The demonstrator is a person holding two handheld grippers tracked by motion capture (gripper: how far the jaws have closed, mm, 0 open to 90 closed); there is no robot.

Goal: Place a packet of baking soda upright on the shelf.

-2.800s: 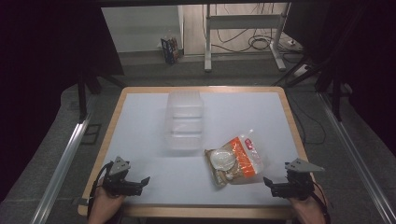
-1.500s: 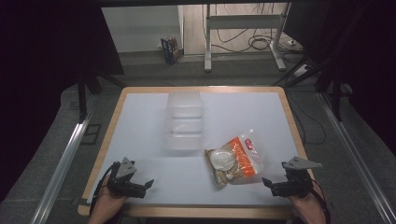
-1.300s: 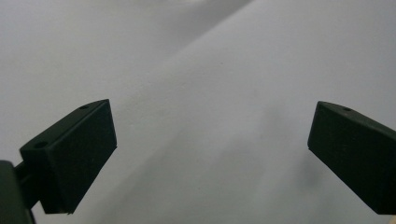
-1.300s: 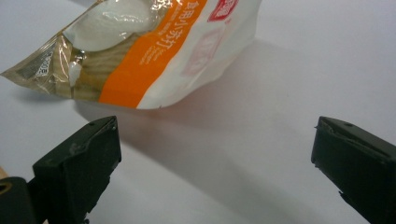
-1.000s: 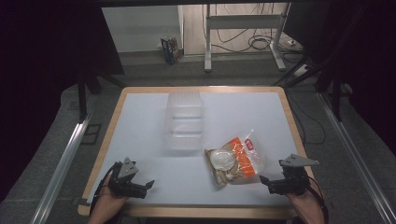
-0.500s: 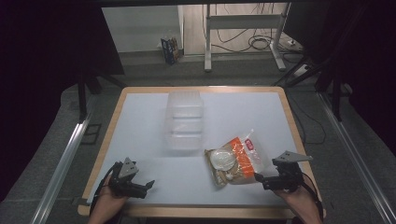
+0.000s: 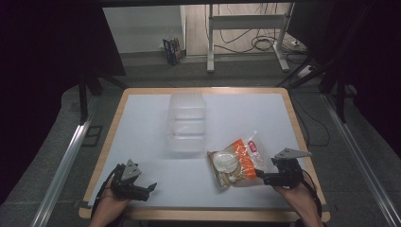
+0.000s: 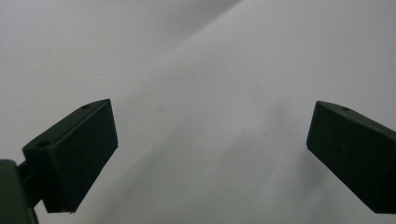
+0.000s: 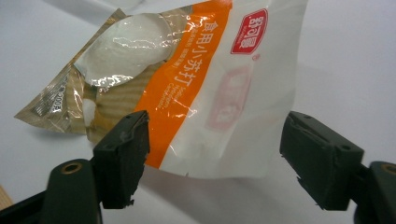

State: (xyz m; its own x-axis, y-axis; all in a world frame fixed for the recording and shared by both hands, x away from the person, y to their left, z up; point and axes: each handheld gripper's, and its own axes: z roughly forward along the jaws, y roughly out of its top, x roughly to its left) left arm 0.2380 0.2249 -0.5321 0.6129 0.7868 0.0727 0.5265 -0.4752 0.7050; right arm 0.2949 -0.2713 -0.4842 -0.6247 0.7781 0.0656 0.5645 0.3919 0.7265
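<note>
Orange and white snack bag near the surface's front right corner, its end between the gaping right tool, left tool open too

Near left: bare table ahead of the left claw, nothing between its spread jaws.
Centre far: clear container blocks the middle lane.
Near right: snack bag lies just beside the right claw, its edge between the parted jaws.
Far right: open table.

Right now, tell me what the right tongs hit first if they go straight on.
The bag: its near edge lies between the open right tongs, so they would probably meet it almost at once.
</note>
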